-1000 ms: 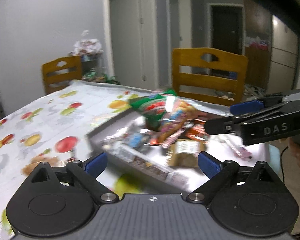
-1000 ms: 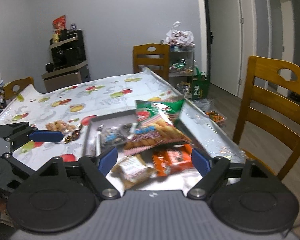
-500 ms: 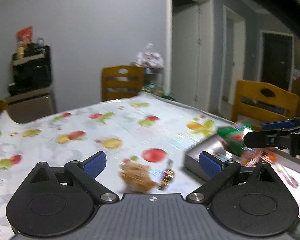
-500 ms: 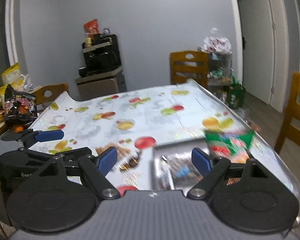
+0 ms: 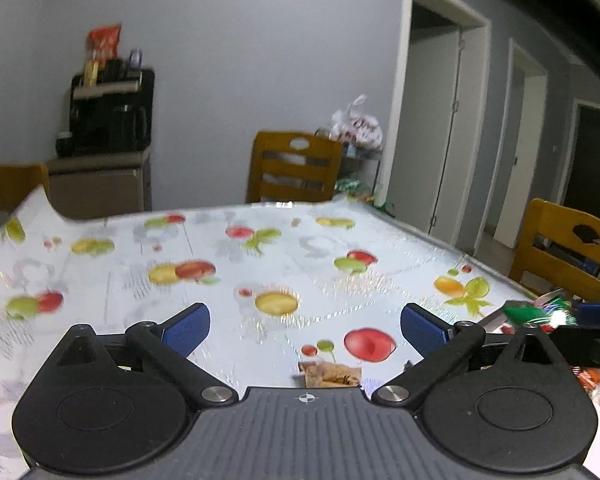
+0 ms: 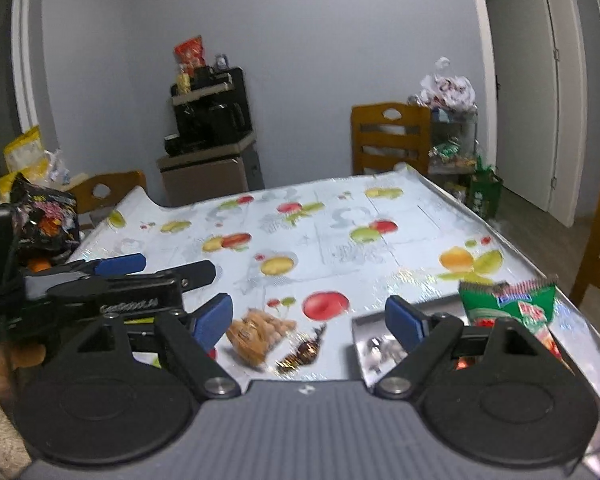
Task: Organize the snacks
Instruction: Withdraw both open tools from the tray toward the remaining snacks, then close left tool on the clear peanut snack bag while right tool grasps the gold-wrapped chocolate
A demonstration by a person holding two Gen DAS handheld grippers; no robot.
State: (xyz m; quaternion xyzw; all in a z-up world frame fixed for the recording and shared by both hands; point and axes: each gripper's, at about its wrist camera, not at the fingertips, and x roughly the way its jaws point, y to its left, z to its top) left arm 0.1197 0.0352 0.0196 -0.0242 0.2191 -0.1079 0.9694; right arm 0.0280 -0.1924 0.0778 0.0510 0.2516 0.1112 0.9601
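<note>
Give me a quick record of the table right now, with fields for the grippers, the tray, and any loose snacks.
left hand-held gripper: jaws opening, nothing between them
right hand-held gripper: open, empty
tray: grey, at the table's right edge, holds snacks
green bag: standing in the tray
loose snacks: tan packet and dark wrapped candy, side by side on the tablecloth, left of the tray

On the fruit-print tablecloth we see a clear packet of brown snacks [image 6: 260,334] lying flat, with a small dark wrapped candy [image 6: 304,350] just beside it at 4 o'clock. At 3 o'clock, a grey tray [image 6: 366,322] holds a green bag [image 6: 512,306], tilted.
</note>
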